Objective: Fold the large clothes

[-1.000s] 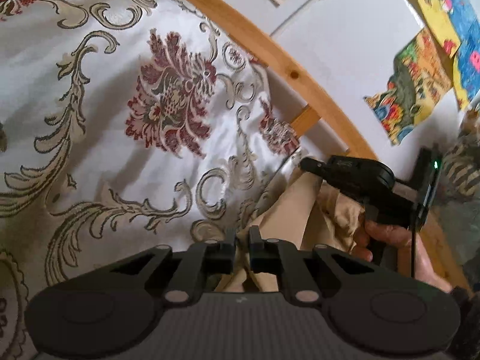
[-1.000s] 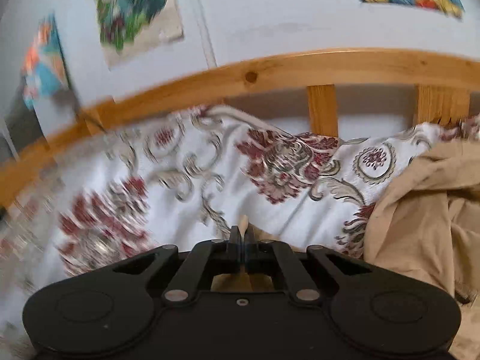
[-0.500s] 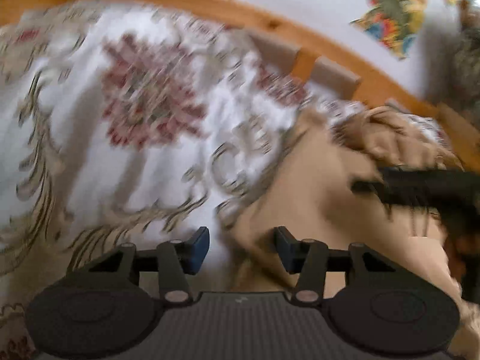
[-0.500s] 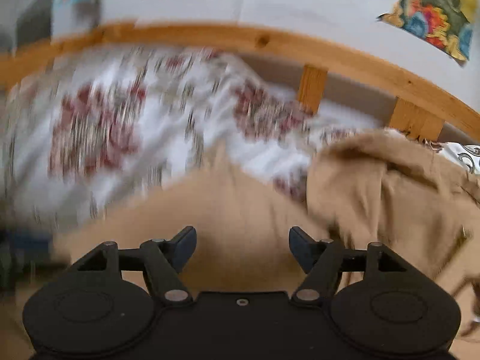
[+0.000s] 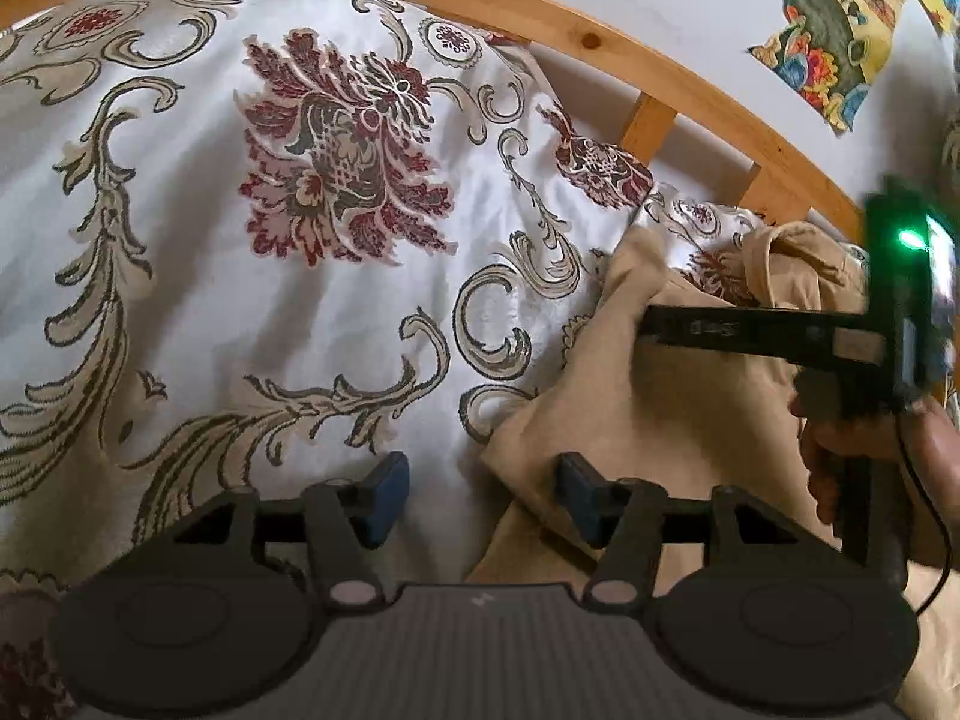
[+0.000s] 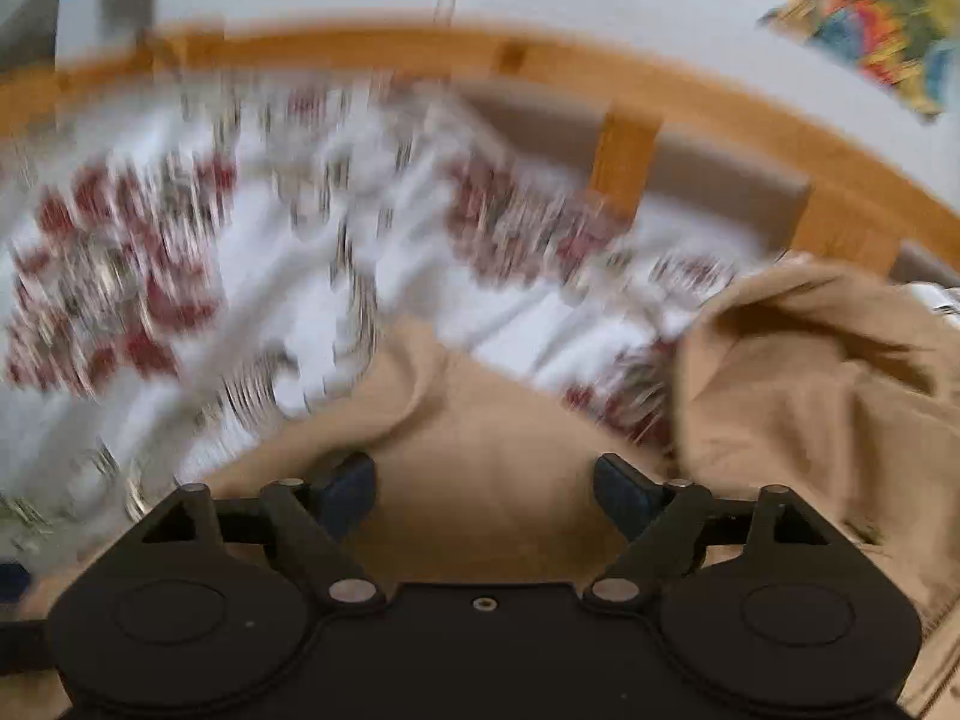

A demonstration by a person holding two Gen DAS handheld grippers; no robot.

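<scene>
A tan garment (image 5: 678, 396) lies rumpled on the patterned bedspread (image 5: 288, 252), at the right of the left wrist view. My left gripper (image 5: 480, 495) is open and empty, its right finger over the garment's left edge. My right gripper (image 6: 486, 495) is open and empty above the flat tan cloth (image 6: 498, 438); that view is blurred. A bunched part of the garment (image 6: 822, 378) lies to its right. The right gripper also shows from the side in the left wrist view (image 5: 654, 324), over the garment.
A wooden bed rail (image 5: 600, 36) with slats runs behind the bedspread, against a white wall with colourful pictures (image 5: 834, 30). The bedspread spreads bare to the left of the garment.
Both grippers were shut on the tan cloth a second ago; both have opened and let it go. The cloth now lies on the bedspread.
</scene>
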